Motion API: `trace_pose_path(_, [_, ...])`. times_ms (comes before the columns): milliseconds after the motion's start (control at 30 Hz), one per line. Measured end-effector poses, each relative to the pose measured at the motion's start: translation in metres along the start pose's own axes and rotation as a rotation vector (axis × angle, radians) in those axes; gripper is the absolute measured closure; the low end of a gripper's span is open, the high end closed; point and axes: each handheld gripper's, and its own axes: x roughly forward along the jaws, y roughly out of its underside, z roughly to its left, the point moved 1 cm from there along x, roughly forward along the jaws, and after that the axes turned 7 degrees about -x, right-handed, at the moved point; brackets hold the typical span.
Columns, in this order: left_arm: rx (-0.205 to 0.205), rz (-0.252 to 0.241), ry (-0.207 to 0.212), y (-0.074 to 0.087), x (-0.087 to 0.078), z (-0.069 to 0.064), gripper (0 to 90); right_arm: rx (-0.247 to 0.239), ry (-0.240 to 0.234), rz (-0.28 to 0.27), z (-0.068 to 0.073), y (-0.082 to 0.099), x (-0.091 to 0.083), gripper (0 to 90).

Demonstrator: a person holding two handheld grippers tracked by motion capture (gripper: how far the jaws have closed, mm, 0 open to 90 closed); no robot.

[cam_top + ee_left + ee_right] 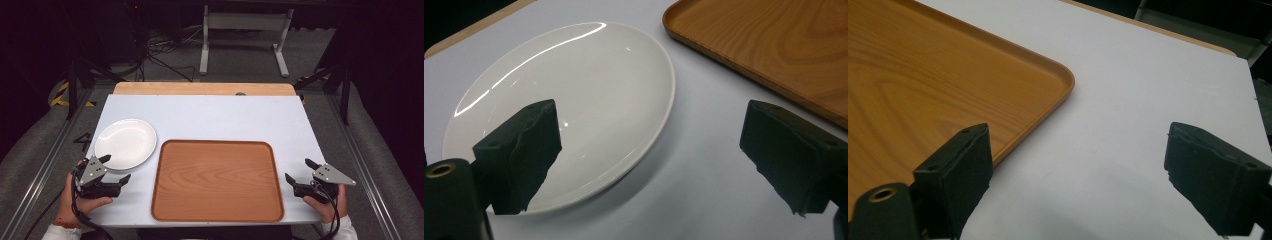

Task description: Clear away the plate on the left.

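High view: you are holding the left gripper (115,169) at the lower left of the frame, its jaws spread wide and empty, just short of the near rim of the white plate (125,143). The plate is sitting on the table (220,117) left of centre, just beside the wooden tray (217,180) but apart from it. You are resting the right gripper (298,171) at the lower right, jaws likewise wide and gripping nothing, just off the tray's right edge.

Left gripper view: round, shallow, glossy plate, likely glazed ceramic, filling the upper left; one jaw is hanging over its rim, the other over bare table. The step looks like the approach to a rim grasp; the next move is calling for a careful pinch on that thin, slick edge.

Right gripper view: tray of orange-brown wood grain, with rounded corner and low raised lip, occupying the upper left; matte pale table beside it.
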Motion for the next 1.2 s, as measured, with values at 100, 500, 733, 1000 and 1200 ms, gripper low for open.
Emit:
trace_pose_path(100, [0.008,0.000,-0.016,-0.001,0.000,0.001,10.2,0.003,-0.002,0.004,0.000,0.001,0.000,12.7])
trace_pose_path(500, [0.039,0.010,-0.043,0.003,-0.004,0.004,11.1,0.001,0.012,0.010,0.001,0.000,-0.001,12.7])
trace_pose_path(733, [0.055,0.014,-0.056,0.005,-0.010,0.004,11.4,-0.004,0.012,0.014,0.003,-0.002,0.002,12.6])
trace_pose_path(1000, [0.091,0.058,-0.097,0.002,-0.003,0.002,12.1,-0.007,0.002,0.014,0.002,-0.002,0.005,12.6])
trace_pose_path(1200, [0.182,0.129,-0.162,0.001,0.011,-0.003,13.9,-0.011,-0.004,0.014,0.003,-0.002,0.005,12.7])
